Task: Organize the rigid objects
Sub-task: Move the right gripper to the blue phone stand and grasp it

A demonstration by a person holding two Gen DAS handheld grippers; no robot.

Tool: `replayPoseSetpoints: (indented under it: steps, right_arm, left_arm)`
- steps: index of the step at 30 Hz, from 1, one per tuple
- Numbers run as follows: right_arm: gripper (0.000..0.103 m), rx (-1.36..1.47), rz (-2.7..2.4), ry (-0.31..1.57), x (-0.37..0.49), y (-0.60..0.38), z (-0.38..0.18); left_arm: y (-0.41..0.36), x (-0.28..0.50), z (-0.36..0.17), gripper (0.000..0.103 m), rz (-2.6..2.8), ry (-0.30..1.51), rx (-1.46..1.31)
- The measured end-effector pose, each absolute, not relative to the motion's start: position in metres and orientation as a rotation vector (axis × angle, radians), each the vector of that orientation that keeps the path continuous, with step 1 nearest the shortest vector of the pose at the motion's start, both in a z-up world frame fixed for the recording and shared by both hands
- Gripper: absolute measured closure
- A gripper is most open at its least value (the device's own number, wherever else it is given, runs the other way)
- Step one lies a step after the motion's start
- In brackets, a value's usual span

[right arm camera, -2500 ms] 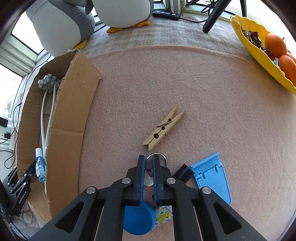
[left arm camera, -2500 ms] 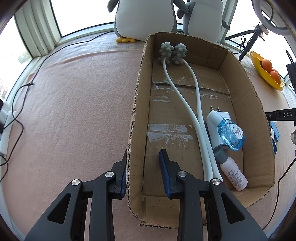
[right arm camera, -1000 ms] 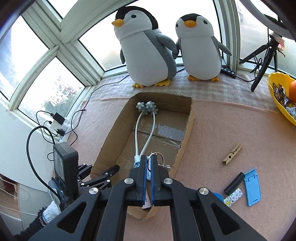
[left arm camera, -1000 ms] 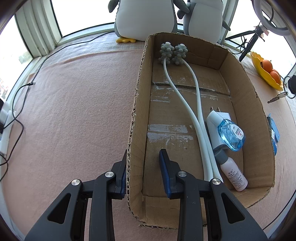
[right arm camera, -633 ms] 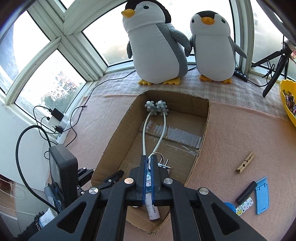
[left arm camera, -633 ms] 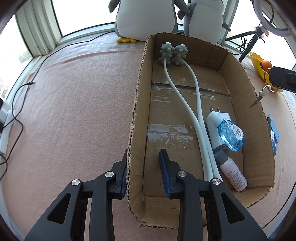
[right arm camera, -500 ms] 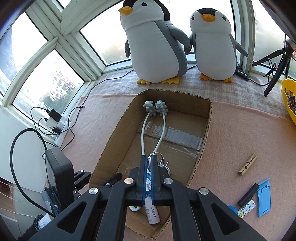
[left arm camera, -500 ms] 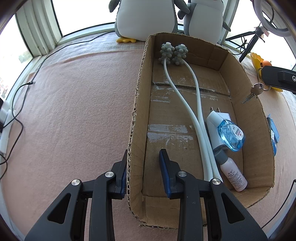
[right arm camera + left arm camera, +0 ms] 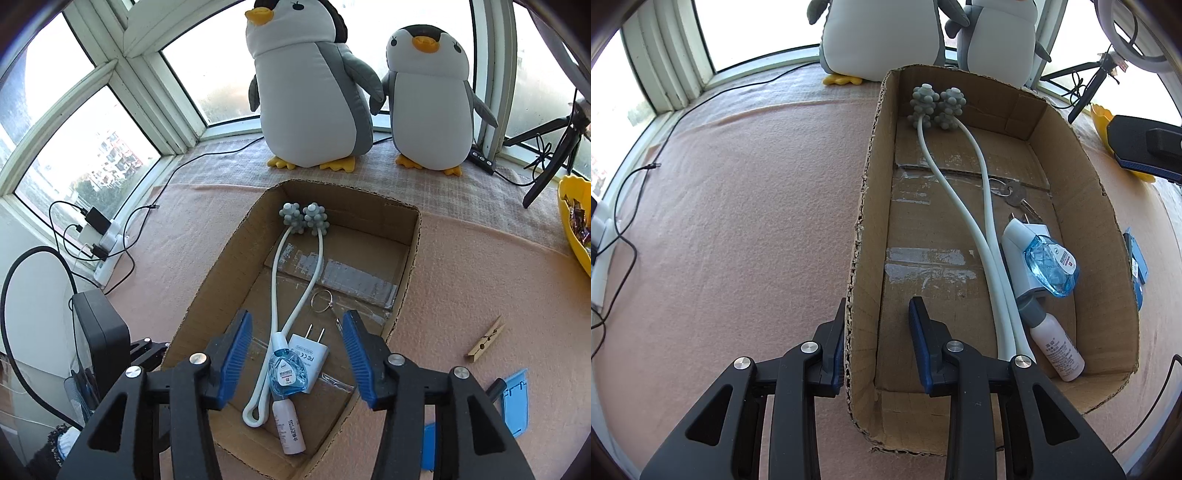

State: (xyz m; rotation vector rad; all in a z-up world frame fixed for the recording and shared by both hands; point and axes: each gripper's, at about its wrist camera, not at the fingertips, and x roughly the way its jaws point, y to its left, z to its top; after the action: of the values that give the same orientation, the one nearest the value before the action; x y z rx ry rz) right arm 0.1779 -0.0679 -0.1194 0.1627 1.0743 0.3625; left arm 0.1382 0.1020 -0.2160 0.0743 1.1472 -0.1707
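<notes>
Progress is judged as partial. Five items lie in the box: the massager, the charger, the blue bottle, the white bottle and the keys. The keys rest on the box floor, just beyond the charger prongs and touching the massager cord.

The right gripper is held above the box; its jaws are opening, and nothing is between them. The left gripper is clamped on the near left wall of the box, one finger outside and one inside, so the box is steadied.

Items left on the cloth, outside the box to its right, are the clothespin, the blue stand and a black cylinder; a further blue item at the lower edge is mostly hidden. These are judged as still to be loaded.
</notes>
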Motion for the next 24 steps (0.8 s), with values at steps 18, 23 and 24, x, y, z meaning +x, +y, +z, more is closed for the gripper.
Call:
replayPoseSetpoints:
  steps: [18,23,24]
  right_arm:
    - [0.056,0.172,0.312,1.038,0.154,-0.105,-0.104]
    - [0.056,0.169,0.27,1.015,0.139,-0.133,-0.094]
    - [0.056,0.174,0.259,1.009,0.136,-0.141,-0.093]
  left_arm:
    - [0.101,0.138,-0.216,0.074,-0.171,1.147,0.078]
    - [0.101,0.138,-0.216,0.074,-0.171,1.146,0.076]
    - [0.102,0.137,-0.216,0.074,-0.171,1.146,0.075]
